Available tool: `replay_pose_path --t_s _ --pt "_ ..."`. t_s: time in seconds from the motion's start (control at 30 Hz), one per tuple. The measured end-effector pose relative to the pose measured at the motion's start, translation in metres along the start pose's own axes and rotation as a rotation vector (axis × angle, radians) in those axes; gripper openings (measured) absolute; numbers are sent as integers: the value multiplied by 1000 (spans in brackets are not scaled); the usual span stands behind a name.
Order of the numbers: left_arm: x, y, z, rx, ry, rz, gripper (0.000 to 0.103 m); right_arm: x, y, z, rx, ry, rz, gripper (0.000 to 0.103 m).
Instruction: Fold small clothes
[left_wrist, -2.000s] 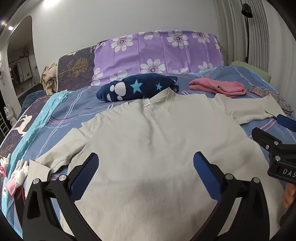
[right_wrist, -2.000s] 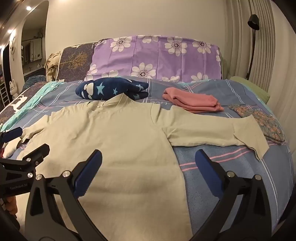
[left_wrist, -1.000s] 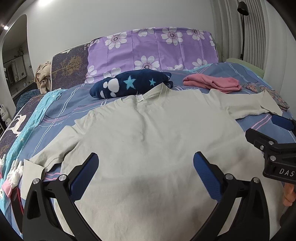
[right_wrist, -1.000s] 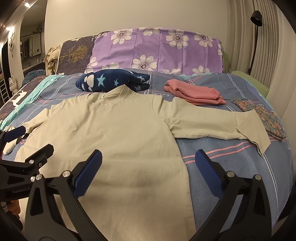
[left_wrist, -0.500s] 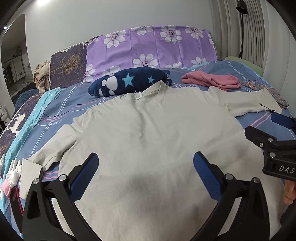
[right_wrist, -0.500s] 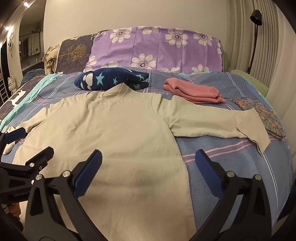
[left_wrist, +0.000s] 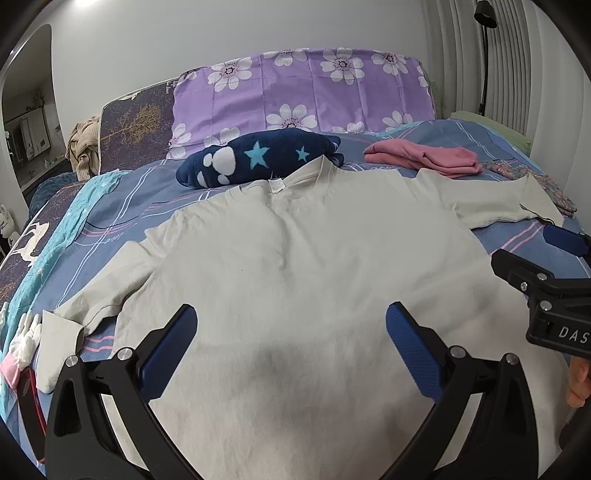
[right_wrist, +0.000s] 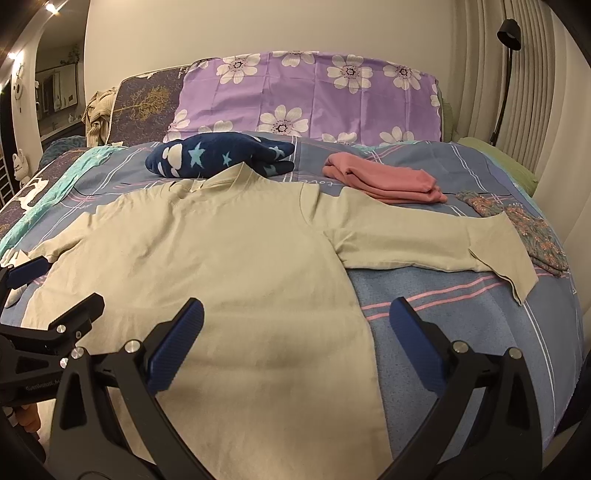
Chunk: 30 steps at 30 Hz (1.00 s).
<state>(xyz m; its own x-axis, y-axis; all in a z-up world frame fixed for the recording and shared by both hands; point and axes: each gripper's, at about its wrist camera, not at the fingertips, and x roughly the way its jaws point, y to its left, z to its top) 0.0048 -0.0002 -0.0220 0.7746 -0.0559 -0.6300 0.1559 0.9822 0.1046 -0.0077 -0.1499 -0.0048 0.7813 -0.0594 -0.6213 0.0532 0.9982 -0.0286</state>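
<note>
A cream long-sleeved shirt (left_wrist: 295, 258) lies flat on the bed, collar away from me and both sleeves spread out; it also shows in the right wrist view (right_wrist: 229, 266). My left gripper (left_wrist: 291, 343) is open and empty, hovering over the shirt's lower body. My right gripper (right_wrist: 295, 343) is open and empty, over the shirt's lower right hem edge. Each gripper shows at the side of the other's view. The right sleeve (right_wrist: 443, 243) reaches toward the bed's right side.
A navy star-patterned fleece bundle (left_wrist: 258, 157) lies just behind the collar. A folded pink garment (left_wrist: 424, 157) and a floral cloth (right_wrist: 532, 232) lie at back right. A purple flowered pillow (left_wrist: 303, 92) stands at the headboard. The blue striped bedspread (right_wrist: 461, 314) shows right of the shirt.
Both grippers stayed open and shifted slightly over the shirt; the view drifted a little. The shirt has not moved.
</note>
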Motion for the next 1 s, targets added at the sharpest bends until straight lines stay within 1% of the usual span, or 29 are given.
replay_pose_path --t_s 1.0 --pt "-1 -7 -5 6 -16 -11 102 2 0 -4 1 8 -9 101"
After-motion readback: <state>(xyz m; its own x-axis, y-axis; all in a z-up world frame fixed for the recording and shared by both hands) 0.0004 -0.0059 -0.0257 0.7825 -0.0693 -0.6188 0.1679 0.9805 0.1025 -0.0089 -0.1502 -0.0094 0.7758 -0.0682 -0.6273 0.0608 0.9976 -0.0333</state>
